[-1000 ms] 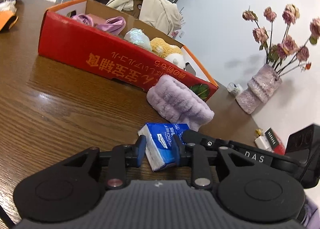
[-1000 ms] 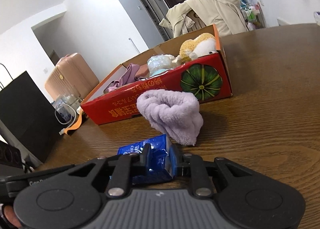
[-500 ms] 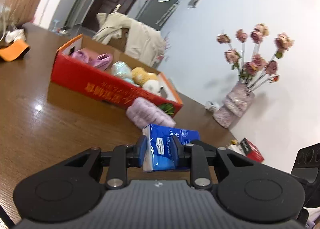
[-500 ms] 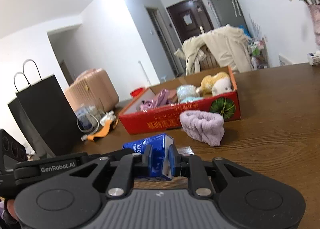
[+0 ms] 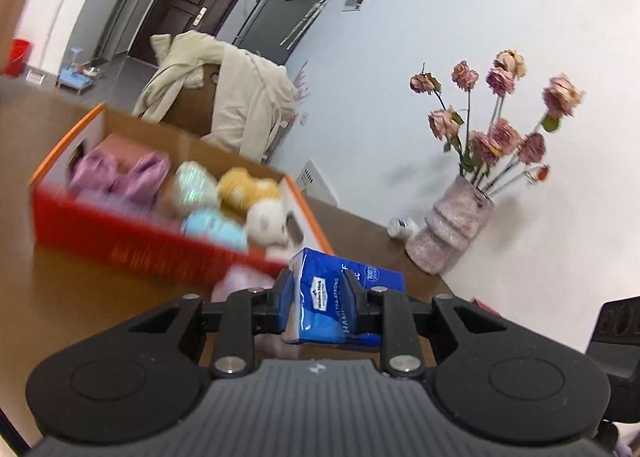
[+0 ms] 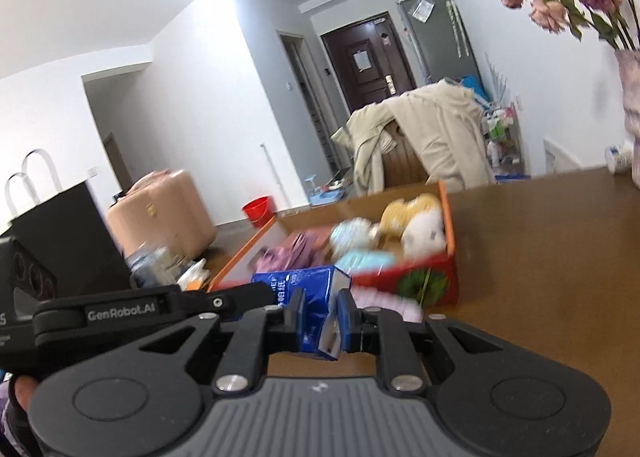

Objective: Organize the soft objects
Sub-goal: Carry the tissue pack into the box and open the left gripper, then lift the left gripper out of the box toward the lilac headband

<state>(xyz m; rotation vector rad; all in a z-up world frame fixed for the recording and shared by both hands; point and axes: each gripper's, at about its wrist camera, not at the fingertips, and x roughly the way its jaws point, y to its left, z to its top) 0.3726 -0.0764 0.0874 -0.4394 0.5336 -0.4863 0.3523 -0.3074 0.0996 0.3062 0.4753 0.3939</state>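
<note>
Box (image 5: 132,249) with seemingly plush toys (image 5: 248,189) inside; both grippers' fingers (image 5: 285,297) clamped on tissue pack (image 5: 332,297).

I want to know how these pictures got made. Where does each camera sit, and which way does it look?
Left wrist view: sits on the left gripper, looking along its fingers at the tissue pack, red box and flower vase.
Right wrist view: sits on the right gripper, facing the box, with the left gripper's side entering.
Both share the pack, box and coat-draped chair.
</note>
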